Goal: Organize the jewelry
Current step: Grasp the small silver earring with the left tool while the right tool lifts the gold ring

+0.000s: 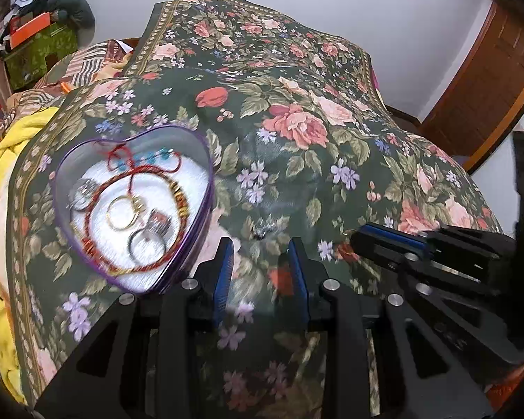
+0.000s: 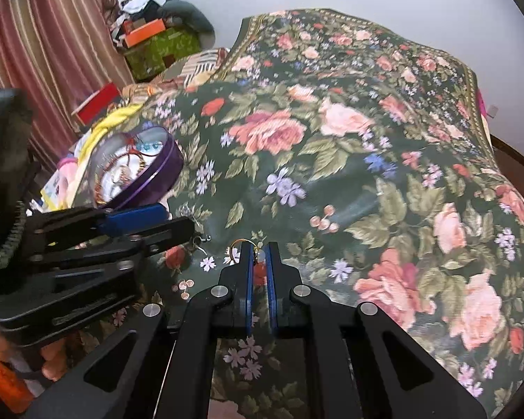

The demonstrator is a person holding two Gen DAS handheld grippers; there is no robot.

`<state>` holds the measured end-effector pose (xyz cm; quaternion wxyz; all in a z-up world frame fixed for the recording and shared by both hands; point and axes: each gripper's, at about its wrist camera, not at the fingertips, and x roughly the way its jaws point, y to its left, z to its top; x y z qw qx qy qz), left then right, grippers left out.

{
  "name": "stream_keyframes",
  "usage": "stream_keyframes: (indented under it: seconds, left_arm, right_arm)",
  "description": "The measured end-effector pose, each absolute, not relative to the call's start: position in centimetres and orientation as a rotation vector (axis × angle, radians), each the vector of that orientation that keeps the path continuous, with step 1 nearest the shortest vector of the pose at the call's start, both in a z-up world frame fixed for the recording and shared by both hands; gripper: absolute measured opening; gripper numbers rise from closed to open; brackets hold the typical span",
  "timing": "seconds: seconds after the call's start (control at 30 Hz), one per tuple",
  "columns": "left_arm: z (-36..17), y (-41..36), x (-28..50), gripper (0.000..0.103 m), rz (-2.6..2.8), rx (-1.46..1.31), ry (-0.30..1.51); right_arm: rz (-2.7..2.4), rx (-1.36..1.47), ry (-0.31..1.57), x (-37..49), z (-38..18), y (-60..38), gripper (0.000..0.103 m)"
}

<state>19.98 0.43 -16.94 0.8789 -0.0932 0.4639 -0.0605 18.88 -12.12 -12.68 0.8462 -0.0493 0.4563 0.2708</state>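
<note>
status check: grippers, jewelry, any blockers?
Left gripper open over small silver piece. Right gripper shut on gold ring. Heart tin open, part filled. Nothing blocking.

Left gripper (image 1: pixel 262 244) gapes wide; right gripper (image 2: pixel 258 246) nearly closed.

A bed covered by a dark green floral spread (image 1: pixel 297 111) fills most of both views. A purple heart-shaped tin (image 1: pixel 206 188) sits directly on the spread at the left of the left wrist frame, and at the middle left of the right wrist frame. A small silvery piece of jewelry (image 1: pixel 262 232) lies on the fabric near the frame's center. A yellow blanket (image 1: pixel 3 188) lies along the left edge.
</note>
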Motion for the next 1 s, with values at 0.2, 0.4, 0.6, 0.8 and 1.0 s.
stream_keyframes:
  seconds: [0.2,0.4,0.6,0.8,1.0]
  left_arm:
    - [-17.3,-0.4,21.1,0.021,-0.087,-0.156,0.956]
    - [-17.5,-0.2,21.2,0.009,-0.088,-0.162,0.955]
    - [-16.2,-0.4,19.9,0.009,-0.111,-0.153,0.927]
    - [-12.6,0.1,17.7,0.009,-0.12,-0.142,0.842]
    - [-8.7,2.1,16.2,0.009,-0.105,-0.157,0.747]
  right_arm:
    - [0.564,-0.063,0.94,19.2,-11.8,-13.1,0.006]
    - [0.56,-0.045,0.931,19.0,-11.3,-13.6,0.006]
    - [0.557,-0.041,0.91,18.8,-10.3,-13.9,0.006]
    - [0.569,-0.043,0.864,18.2,-8.3,-13.1,0.006]
    - [0.595,-0.047,0.826,17.8,-6.7,-11.5,0.006]
